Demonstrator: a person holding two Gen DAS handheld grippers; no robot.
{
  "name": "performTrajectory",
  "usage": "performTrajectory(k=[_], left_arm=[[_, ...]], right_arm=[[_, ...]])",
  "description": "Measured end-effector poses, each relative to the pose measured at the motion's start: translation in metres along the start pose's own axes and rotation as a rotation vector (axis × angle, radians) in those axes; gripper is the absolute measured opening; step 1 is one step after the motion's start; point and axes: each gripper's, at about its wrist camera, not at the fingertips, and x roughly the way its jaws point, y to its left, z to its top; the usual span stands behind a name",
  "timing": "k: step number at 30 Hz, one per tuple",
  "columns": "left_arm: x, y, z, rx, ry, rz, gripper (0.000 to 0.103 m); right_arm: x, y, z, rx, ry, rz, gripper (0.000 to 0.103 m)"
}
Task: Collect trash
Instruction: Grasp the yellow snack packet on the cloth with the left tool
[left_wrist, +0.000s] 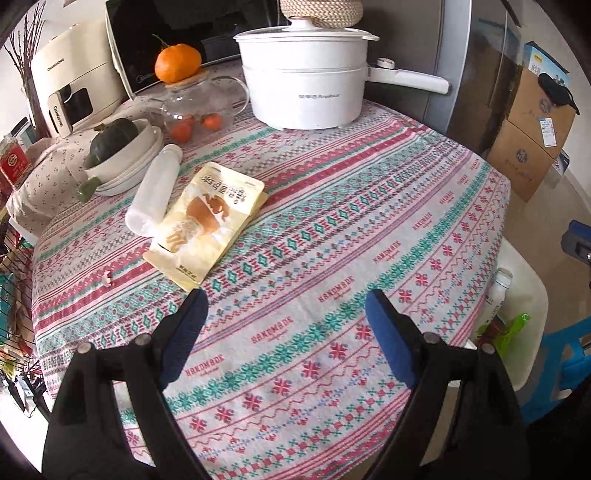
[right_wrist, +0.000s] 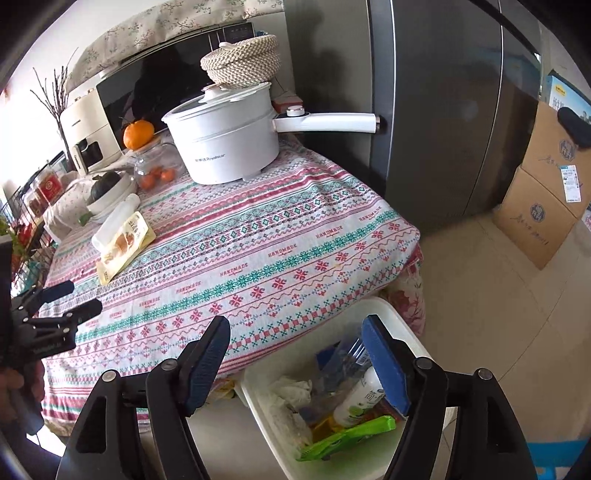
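Left wrist view: both claws gape wide and empty, the left claw (left_wrist: 286, 304) near a snack pouch (left_wrist: 207, 221) beside a bottle (left_wrist: 153, 190).

Left wrist view looks low across the counter (left_wrist: 332, 229); right wrist view looks from its edge over the bin (right_wrist: 391, 314); both share the pot (left_wrist: 303, 88).

A table (right_wrist: 295, 236) under a striped, patterned cloth fills the middle of the room. Just behind its far right corner stands a tall grey fridge (right_wrist: 443, 110). Right of the fridge, two cardboard boxes (right_wrist: 543, 199) are stacked on a pale tiled floor (right_wrist: 480, 295). At the table's far left edge a black-fronted oven (left_wrist: 192, 33) sits beside a cream appliance (left_wrist: 74, 81), with bare twigs (left_wrist: 22, 55) against a bright white wall (right_wrist: 55, 48). A wire rack (right_wrist: 29, 221) stands off the table's left side. Daylight is soft and even.
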Motion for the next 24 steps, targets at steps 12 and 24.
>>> performTrajectory(k=[12, 24], left_arm=[[0.092, 0.041, 0.028, -0.057, 0.064, 0.046, 0.063], [0.127, 0.061, 0.035, -0.123, 0.067, 0.016, 0.066]], right_arm=[[0.039, 0.019, 0.012, -0.073, 0.056, 0.009, 0.077], [0.057, 0.008, 0.018, -0.041, 0.096, 0.028, 0.077]])
